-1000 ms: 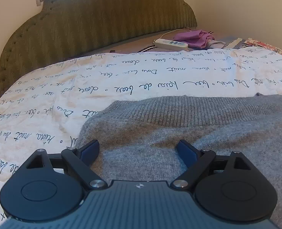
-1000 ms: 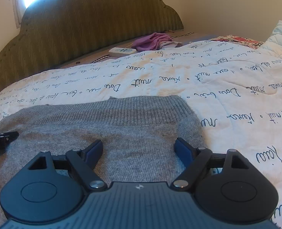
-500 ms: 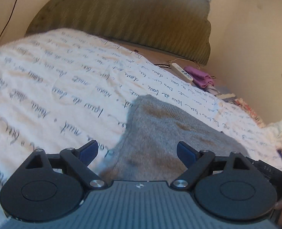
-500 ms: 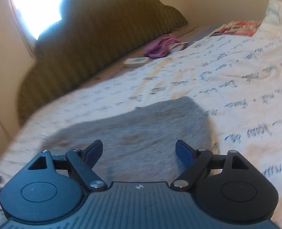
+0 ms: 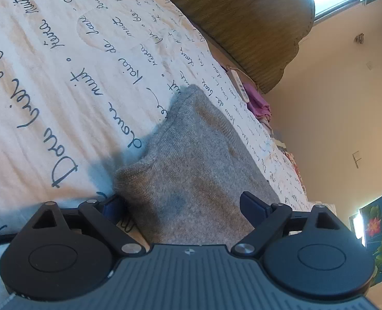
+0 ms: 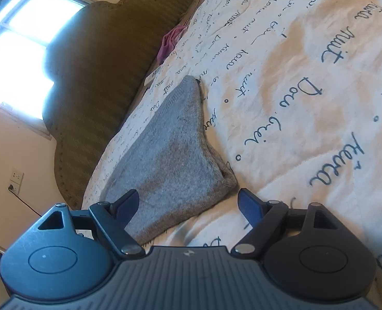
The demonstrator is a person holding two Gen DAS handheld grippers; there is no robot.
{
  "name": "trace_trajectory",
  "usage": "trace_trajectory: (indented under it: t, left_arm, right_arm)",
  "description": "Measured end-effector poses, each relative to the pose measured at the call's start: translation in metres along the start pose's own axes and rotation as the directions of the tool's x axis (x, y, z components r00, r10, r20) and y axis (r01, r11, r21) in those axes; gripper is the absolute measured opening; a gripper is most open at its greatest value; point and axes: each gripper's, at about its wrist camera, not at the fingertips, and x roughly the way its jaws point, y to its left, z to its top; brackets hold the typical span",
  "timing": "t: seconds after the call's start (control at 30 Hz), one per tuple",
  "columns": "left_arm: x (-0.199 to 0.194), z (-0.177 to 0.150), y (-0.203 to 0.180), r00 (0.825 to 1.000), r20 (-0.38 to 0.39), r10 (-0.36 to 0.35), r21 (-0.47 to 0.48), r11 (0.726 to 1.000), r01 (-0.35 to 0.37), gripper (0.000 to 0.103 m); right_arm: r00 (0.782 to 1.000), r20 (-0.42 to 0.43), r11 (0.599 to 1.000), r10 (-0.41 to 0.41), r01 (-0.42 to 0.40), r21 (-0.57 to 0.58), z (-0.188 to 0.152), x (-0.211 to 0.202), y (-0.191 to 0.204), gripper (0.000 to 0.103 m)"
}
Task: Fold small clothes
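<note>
A grey knitted garment (image 5: 191, 165) lies flat on a white bedspread (image 5: 48, 82) printed with dark script. My left gripper (image 5: 183, 206) is open and rolled sideways at the garment's near left edge, one blue finger beside the cloth and the other over it. In the right wrist view the same grey garment (image 6: 173, 152) shows a ribbed band at its far end. There my right gripper (image 6: 188, 206) is open and rolled the other way, straddling the garment's near right corner. Neither gripper holds any cloth.
A dark green padded headboard (image 6: 100, 72) stands at the far end of the bed, under a bright window (image 6: 17, 46). A white remote (image 5: 240, 85) and a purple cloth (image 5: 259, 103) lie near the headboard. The bedspread (image 6: 307, 103) spreads wide to the right.
Both grippers have rolled strongly, left one way and right the other, and shifted outward to the garment's left and right near edges. Both stay open. The garment lies as before.
</note>
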Motion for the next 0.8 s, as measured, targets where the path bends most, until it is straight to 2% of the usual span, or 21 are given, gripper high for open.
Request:
trace_trajectory:
  t: [0.1, 0.23, 0.3, 0.33, 0.37, 0.4, 0.43, 0.47, 0.57, 0.63, 0.8]
  left_arm:
    - [0.006, 0.0, -0.002, 1.0, 0.004, -0.014, -0.021, 1.0, 0.014, 0.092]
    - [0.014, -0.005, -0.009, 1.0, 0.014, -0.009, 0.006, 1.0, 0.009, 0.092]
    - [0.018, -0.006, -0.013, 1.0, 0.009, -0.005, 0.023, 1.0, 0.005, 0.086]
    - [0.02, -0.007, -0.013, 1.0, 0.002, 0.002, 0.024, 1.0, -0.002, 0.071]
    - [0.026, -0.006, -0.011, 1.0, -0.021, 0.016, 0.017, 1.0, -0.016, 0.043]
    - [0.032, -0.005, -0.008, 0.998, -0.051, 0.035, 0.001, 0.999, -0.035, 0.028]
    - [0.036, -0.004, -0.004, 0.997, -0.068, 0.044, -0.017, 0.999, -0.045, 0.012]
    - [0.037, -0.003, -0.001, 0.997, -0.071, 0.036, -0.025, 0.999, -0.038, 0.007]
    - [0.034, 0.0, -0.005, 0.996, -0.078, 0.047, 0.007, 0.999, -0.047, 0.005]
    - [0.027, 0.004, -0.011, 0.997, -0.062, 0.037, 0.022, 0.999, -0.036, 0.005]
    - [-0.011, 0.011, -0.033, 0.999, -0.014, -0.045, 0.073, 0.996, 0.046, 0.004]
  right_arm:
    - [1.0, 0.004, 1.0, 0.008, -0.008, 0.025, 0.006, 0.021, 0.004, 0.084]
    - [1.0, 0.009, 0.999, 0.013, -0.014, 0.038, 0.008, 0.045, 0.016, 0.085]
    - [1.0, 0.015, 1.0, -0.001, 0.001, 0.026, 0.008, 0.052, 0.022, 0.083]
    - [1.0, 0.019, 1.0, -0.017, 0.016, 0.018, 0.008, 0.057, 0.025, 0.073]
    - [0.999, 0.015, 0.999, -0.033, 0.033, 0.008, 0.009, 0.059, 0.027, 0.057]
    - [0.999, -0.014, 0.999, -0.052, 0.052, 0.011, 0.009, 0.064, 0.027, 0.015]
    - [0.997, -0.038, 0.997, -0.062, 0.063, 0.032, 0.01, 0.069, 0.023, 0.007]
    - [0.997, -0.039, 0.997, -0.061, 0.063, 0.047, 0.011, 0.071, 0.02, 0.007]
    - [0.998, -0.032, 0.998, -0.045, 0.046, 0.041, 0.012, 0.069, 0.022, 0.007]
    - [1.0, -0.018, 0.999, 0.011, -0.01, 0.042, 0.015, 0.059, 0.028, 0.005]
    - [0.996, 0.012, 0.995, 0.09, -0.09, -0.036, 0.024, 0.029, 0.057, 0.004]
